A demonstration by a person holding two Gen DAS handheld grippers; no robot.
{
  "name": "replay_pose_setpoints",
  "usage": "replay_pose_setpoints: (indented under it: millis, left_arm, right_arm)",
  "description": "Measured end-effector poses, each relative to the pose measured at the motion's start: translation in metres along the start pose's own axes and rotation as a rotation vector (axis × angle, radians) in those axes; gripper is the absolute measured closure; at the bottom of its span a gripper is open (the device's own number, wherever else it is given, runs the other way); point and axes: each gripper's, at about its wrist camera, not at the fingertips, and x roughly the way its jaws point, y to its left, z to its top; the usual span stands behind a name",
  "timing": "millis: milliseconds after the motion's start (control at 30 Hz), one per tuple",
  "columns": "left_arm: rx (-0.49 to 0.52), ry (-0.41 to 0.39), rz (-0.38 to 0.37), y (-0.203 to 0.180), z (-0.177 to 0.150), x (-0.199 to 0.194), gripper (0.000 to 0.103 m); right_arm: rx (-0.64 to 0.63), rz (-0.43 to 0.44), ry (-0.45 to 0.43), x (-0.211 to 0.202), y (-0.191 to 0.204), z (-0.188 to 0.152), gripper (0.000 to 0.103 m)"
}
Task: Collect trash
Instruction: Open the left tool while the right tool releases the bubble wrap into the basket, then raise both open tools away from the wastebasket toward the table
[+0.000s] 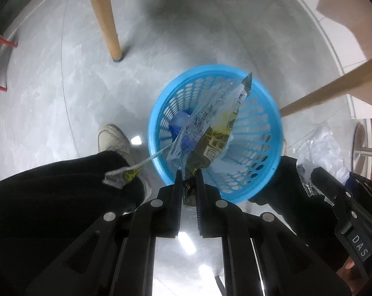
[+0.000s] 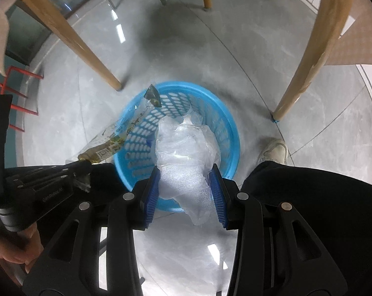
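Note:
A blue plastic waste basket (image 1: pixel 257 128) (image 2: pixel 225 123) stands on the grey floor below both grippers. My left gripper (image 1: pixel 188 174) (image 2: pixel 83 165) is shut on a clear printed wrapper (image 1: pixel 210 125) (image 2: pixel 117 133) that hangs over the basket's mouth; a torn strip (image 1: pixel 126 172) trails off it to the left. My right gripper (image 2: pixel 184 172) (image 1: pixel 309 180) is shut on a crumpled white plastic bag (image 2: pixel 183 153) (image 1: pixel 321 143), which hangs over the basket's opening. Blue scraps (image 1: pixel 183 125) lie in the basket's bottom.
Wooden chair or table legs (image 1: pixel 104 19) (image 1: pixel 331 88) (image 2: pixel 70 39) (image 2: pixel 309 54) stand around the basket. A person's dark trouser legs (image 1: pixel 50 187) (image 2: pixel 309 192) and pale shoes (image 1: pixel 113 138) (image 2: pixel 273 151) flank it. A red frame (image 2: pixel 20 91) is at the far left.

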Motion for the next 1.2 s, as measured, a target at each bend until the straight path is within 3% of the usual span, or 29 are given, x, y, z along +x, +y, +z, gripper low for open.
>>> replay_pose_setpoints:
  millis: [500,633,933,1100,1200]
  left_arm:
    - [-0.013,0.147,0.008,-0.018,0.039,0.062,0.093]
    - [-0.002,0.161,0.02,-0.02,0.047,0.068,0.074]
    - [-0.042,0.117,-0.031,-0.014,0.051,0.051,0.064]
    - [-0.044,0.071,-0.059,-0.011,0.046,0.031,0.063]
    - [-0.049,0.044,-0.082,-0.009,0.042,0.016,0.063]
  right_arm:
    - [0.097,0.017,0.163,0.089,-0.024,0.03,0.06]
    - [0.114,0.026,0.184,0.101,-0.028,0.035,0.054]
    - [0.112,0.048,0.186,0.103,-0.027,0.035,0.043]
    - [0.107,0.037,0.168,0.09,-0.027,0.03,0.043]
    - [0.101,0.027,0.147,0.075,-0.028,0.025,0.038]
